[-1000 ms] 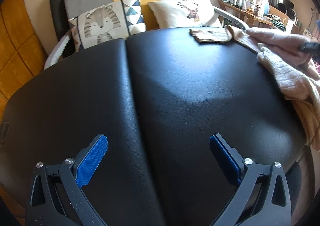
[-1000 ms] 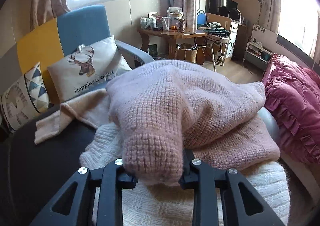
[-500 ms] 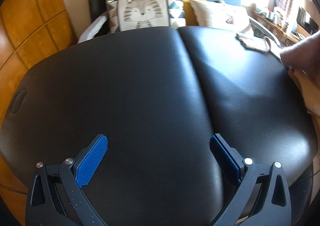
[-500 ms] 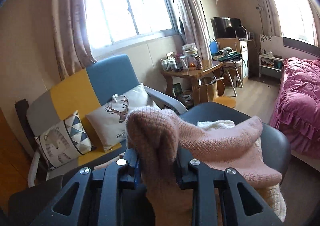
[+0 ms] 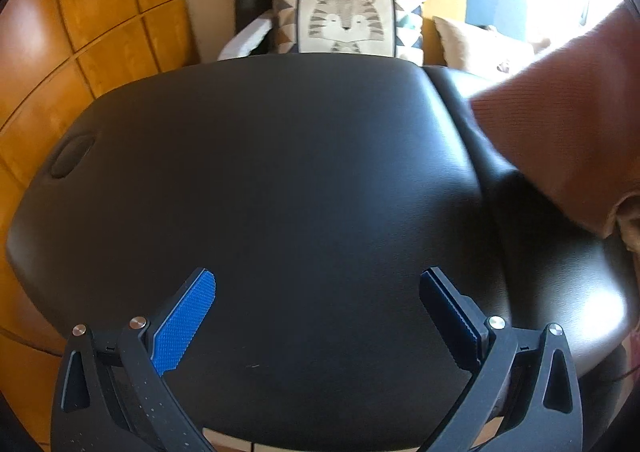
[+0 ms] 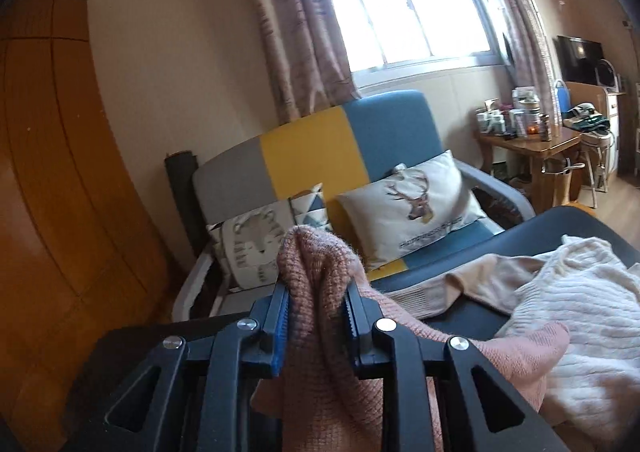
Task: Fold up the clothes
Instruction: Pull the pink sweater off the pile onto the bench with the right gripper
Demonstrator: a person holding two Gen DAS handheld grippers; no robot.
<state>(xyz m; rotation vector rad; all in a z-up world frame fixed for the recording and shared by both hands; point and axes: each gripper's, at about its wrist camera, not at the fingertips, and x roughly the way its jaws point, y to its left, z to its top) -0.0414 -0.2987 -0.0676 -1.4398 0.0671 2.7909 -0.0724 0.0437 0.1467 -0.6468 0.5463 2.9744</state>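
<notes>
My right gripper [image 6: 316, 296] is shut on a bunched fold of a pink knitted sweater [image 6: 316, 264], its jaws still closing tighter; the rest of the sweater trails down and to the right. In the left wrist view the same pink sweater [image 5: 568, 132] hangs blurred over the right part of the black padded table [image 5: 280, 172]. My left gripper [image 5: 316, 312] stands wide open above the table's near edge, with nothing between its blue pads [image 5: 184, 320]. A cream knitted garment [image 6: 580, 312] and a beige garment [image 6: 452, 284] lie on the table's right side.
Behind the table stands a grey, yellow and blue sofa [image 6: 320, 148] with a tiger cushion [image 5: 344, 24] and a deer cushion [image 6: 416, 208]. Wooden wardrobe panels [image 5: 100, 32] rise at the left. A cluttered wooden side table [image 6: 532, 140] stands at the right, under the window.
My right gripper has risen and swung left, lifting the pink sweater off the pile. The left gripper has slid left along the table, still open; the sweater now enters its view from the right.
</notes>
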